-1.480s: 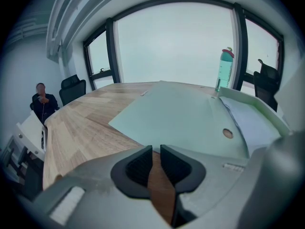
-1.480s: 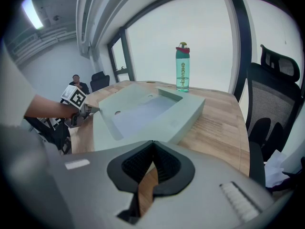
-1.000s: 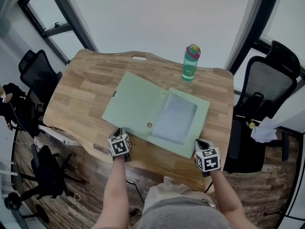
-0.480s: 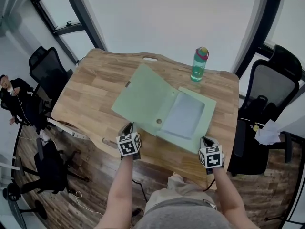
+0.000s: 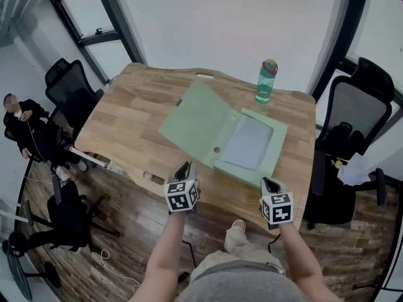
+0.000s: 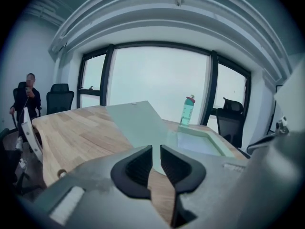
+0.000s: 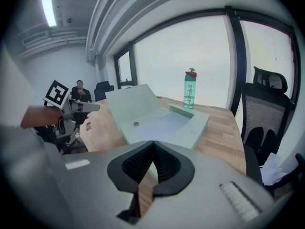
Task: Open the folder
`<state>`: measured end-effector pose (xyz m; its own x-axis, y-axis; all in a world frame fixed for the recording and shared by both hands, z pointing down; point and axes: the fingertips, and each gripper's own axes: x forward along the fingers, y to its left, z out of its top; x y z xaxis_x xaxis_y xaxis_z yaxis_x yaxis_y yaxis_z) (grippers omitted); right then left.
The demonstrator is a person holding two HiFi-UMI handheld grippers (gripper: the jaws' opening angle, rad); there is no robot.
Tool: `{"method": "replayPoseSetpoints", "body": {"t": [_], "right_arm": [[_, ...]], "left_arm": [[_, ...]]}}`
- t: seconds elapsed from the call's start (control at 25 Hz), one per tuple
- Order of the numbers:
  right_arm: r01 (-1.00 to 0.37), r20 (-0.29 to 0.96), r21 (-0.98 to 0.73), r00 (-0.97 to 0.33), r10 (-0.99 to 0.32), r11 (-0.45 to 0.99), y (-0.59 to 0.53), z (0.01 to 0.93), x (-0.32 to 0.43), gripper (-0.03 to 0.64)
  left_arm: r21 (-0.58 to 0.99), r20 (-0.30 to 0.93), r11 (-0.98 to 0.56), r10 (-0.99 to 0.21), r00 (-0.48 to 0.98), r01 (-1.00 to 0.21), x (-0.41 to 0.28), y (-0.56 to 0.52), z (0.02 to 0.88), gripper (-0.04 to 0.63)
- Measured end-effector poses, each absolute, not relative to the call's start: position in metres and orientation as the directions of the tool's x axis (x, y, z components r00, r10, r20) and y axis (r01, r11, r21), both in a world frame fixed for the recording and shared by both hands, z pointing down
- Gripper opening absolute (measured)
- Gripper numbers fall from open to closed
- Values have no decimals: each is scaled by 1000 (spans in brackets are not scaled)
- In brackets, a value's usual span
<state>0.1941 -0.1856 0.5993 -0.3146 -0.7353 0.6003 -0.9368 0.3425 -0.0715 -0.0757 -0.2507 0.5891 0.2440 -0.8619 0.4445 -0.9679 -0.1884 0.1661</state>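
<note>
- Step in hand: opening is looking done, by my reading; folder (image 5: 217, 134) is lying spread open on the worktop (image 5: 126, 118), right of centre, with a green bottle (image 5: 266, 80) standing just beyond its far edge
- Left gripper (image 5: 183, 168) is hovering at the worktop's near edge, apart from the folder; fingers are standing released with a narrow gap, nothing between them
- Right gripper (image 5: 267, 182) is hovering near the folder's near right corner, not touching; fingers are clenched tip to tip on nothing
- Next move, as a judgement: none is needed unless the cover has to be pressed flat
- Folder's look: pale green; cover (image 5: 195, 115) is leaning up to the left rather than lying flat; right half is showing a shallow box-like tray (image 5: 247, 143) with a lighter sheet inside; a small round hole (image 5: 216, 149) is showing near the spine
</note>
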Motion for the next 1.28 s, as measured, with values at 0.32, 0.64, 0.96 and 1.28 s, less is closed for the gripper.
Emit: {"method": "replayPoseSetpoints", "body": {"t": [0.32, 0.64, 0.96, 1.28], "right_arm": [[-929, 548, -77, -343, -763, 362, -139, 573, 164, 0], [-921, 509, -88, -370, -777, 380, -81, 554, 135, 0], [-910, 471, -85, -396, -788, 406, -26, 539, 121, 0], [-901, 435, -95, -420, -796, 423, 15, 529, 116, 0]], "left_arm": [[213, 409, -217, -865, 289, -952, -66, -177, 573, 41], [212, 411, -252, -853, 321, -944, -55, -101, 559, 5], [214, 407, -277, -846, 343, -937, -44, -35, 548, 5], [237, 407, -288, -838, 364, -928, -33, 15, 546, 5]]}}
